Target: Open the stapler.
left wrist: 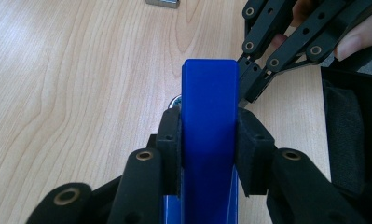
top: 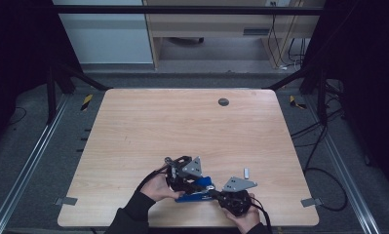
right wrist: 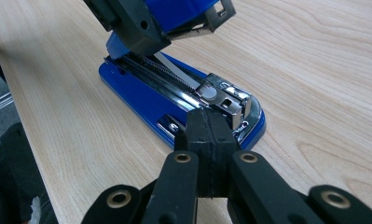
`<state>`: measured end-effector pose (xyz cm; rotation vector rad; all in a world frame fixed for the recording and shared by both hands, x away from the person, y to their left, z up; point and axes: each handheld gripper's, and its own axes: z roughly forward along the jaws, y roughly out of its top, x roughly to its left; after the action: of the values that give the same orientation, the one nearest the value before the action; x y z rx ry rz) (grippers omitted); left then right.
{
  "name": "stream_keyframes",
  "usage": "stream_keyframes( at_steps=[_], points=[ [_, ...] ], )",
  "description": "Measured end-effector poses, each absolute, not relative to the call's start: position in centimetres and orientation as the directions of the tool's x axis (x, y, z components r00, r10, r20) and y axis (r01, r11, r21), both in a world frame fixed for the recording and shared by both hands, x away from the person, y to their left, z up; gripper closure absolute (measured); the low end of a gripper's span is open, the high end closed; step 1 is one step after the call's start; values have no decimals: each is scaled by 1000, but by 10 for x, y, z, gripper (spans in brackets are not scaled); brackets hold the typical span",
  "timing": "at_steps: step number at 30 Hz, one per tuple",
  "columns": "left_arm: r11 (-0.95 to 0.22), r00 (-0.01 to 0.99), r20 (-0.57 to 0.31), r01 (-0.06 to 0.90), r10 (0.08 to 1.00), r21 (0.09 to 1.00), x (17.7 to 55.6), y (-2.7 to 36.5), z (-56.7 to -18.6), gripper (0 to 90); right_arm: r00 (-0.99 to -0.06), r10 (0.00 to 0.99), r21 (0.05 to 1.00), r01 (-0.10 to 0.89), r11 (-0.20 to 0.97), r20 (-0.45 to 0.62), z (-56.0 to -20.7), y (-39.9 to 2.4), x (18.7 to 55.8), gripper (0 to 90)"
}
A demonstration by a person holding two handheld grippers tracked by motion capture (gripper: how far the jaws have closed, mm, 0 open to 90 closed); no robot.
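A: What do the claws look like?
B: The left claw (left wrist: pixel 207 154) and right claw (right wrist: pixel 210 140) are black linkages with brass-coloured rivets and dark pads, each topped by a grey three-cornered plate (top: pixel 192 167).
A: Clothing?
B: Dark sleeves (top: pixel 133 212); black cables trail back.

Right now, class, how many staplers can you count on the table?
1. The blue stapler lies near the table's front edge, lid swung open in the left gripper; the shut right gripper meets its front end.
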<state>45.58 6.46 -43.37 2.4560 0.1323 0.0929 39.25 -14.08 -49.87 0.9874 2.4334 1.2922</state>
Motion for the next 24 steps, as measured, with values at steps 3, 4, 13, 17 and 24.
stream_keyframes(
  at_steps=[3,4,13,17,24],
  points=[
    [-768,992,32,73,120,636,456,65,-435,659,-757,642,805,455,382,123,-498,-142,393,900],
    [-769,992,31,73,120,635,456,65,-435,659,-759,640,810,448,377,122,-497,-143,393,900],
    [-773,991,41,74,129,631,454,62,-437,657,-774,618,840,422,341,138,-486,-157,396,900],
    [-775,990,40,79,133,627,455,61,-437,656,-792,597,846,400,352,126,-484,-160,402,900],
    [-774,990,38,82,136,627,454,61,-438,656,-807,578,846,388,365,121,-483,-163,410,900]
  ],
)
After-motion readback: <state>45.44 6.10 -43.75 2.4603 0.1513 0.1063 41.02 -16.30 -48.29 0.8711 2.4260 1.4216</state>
